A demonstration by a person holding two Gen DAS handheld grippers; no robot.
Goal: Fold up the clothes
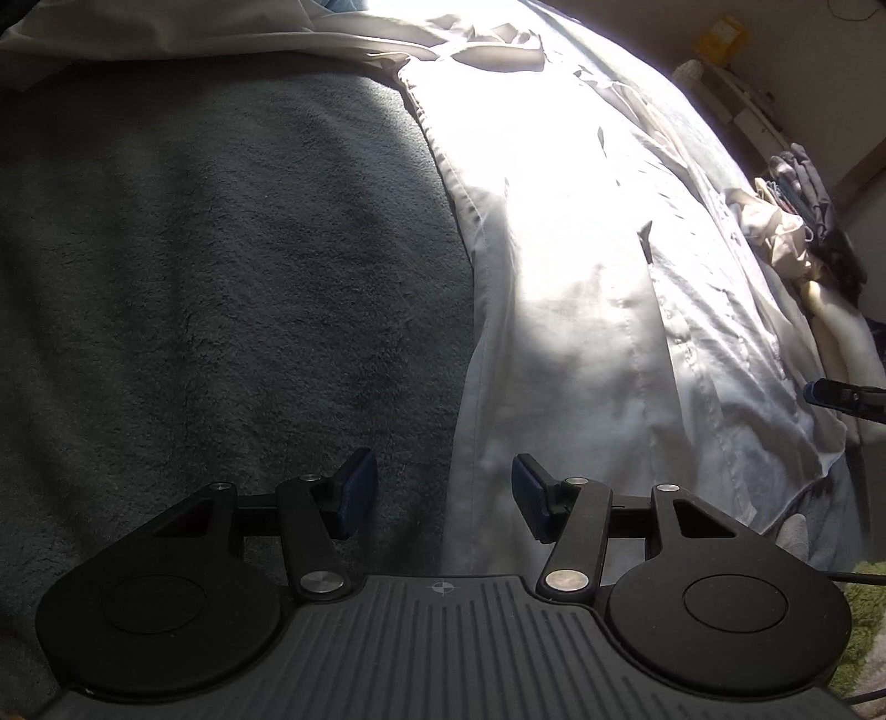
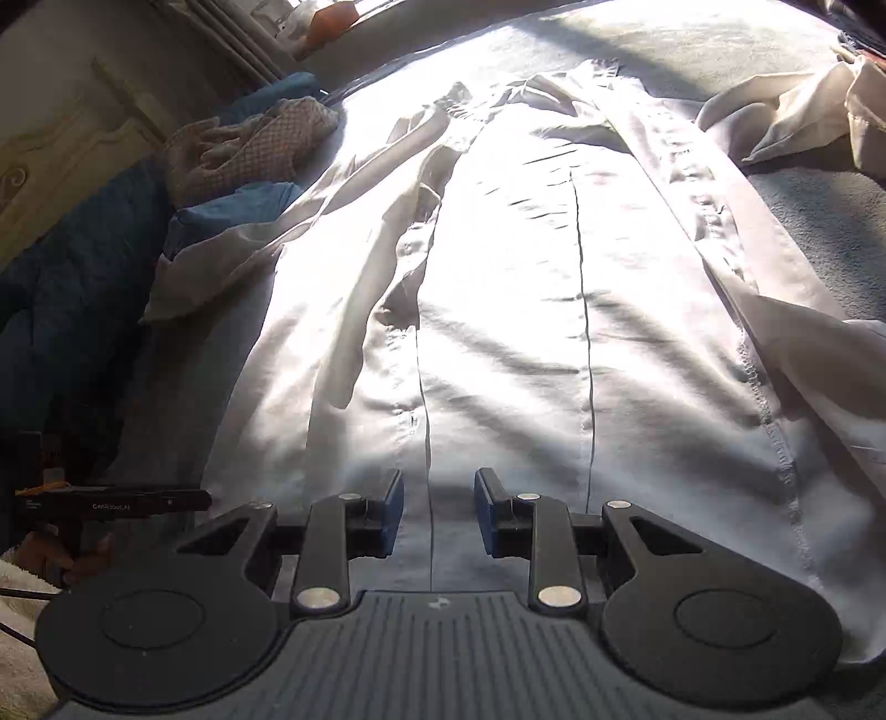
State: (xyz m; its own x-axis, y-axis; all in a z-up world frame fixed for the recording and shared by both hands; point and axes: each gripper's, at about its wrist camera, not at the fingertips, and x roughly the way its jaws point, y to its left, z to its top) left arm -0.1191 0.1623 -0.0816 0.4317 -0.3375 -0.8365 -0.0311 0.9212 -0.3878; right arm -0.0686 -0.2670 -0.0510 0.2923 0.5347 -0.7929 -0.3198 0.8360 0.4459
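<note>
The left gripper [image 1: 444,494] hovers with fingers apart over the edge of the white shirt [image 1: 581,266], empty. The right gripper [image 2: 438,512], likewise spread and empty, sits above the shirt's hem. The shirt lies flat on the grey blanket [image 1: 221,266], long axis running away from both cameras, collar at the far end.

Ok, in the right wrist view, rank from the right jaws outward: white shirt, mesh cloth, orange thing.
1. White shirt, directly beneath and ahead of the right gripper.
2. Mesh cloth, farther off, upper left.
3. Orange thing, farthest, top edge, left of centre.
</note>
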